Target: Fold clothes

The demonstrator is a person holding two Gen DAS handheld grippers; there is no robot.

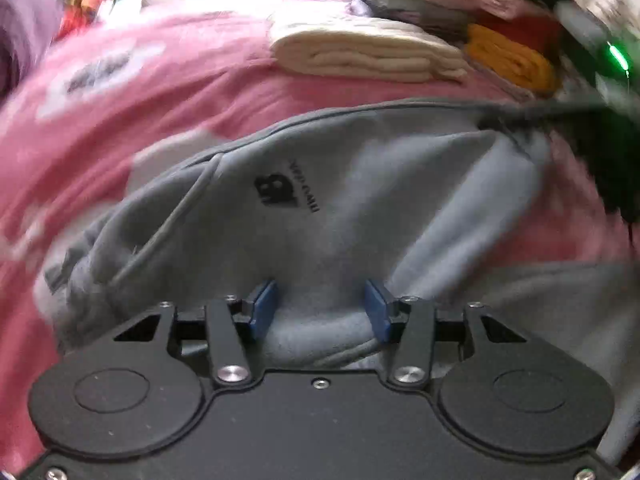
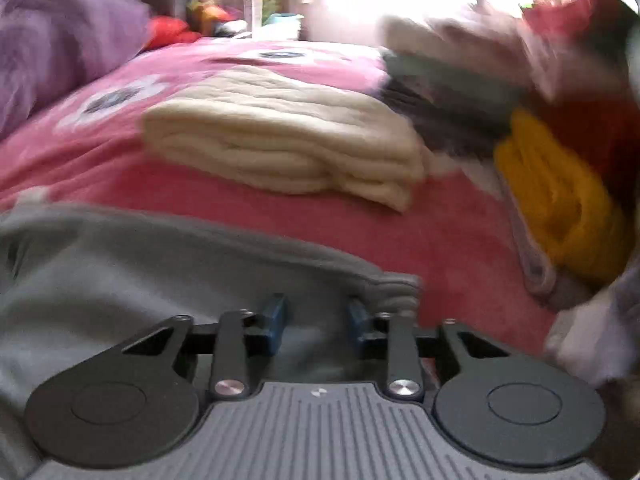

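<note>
Garment: soft grey fleece sweatshirt with a small black logo (image 1: 320, 208) is spread rumpled on the pink patterned bed cover (image 1: 120, 128), near edge bunched up.
Left gripper (image 1: 320, 308): jaws spread, fleece humped between the blue pads, looks lined up for a pinch.
Right gripper (image 2: 316, 316): jaws also apart, over the sweatshirt's ribbed hem corner.
Background: cream folded knit stack (image 2: 288, 148) sits well apart, probably parked out of the way.

Place: a bedroom at home, as I see it.
Surface: my bed, under a pink patterned blanket (image 2: 360, 216).
Clues: folded cream laundry (image 2: 288, 152), heaped clothes (image 2: 560, 200), purple pillow (image 2: 60, 48).
</note>
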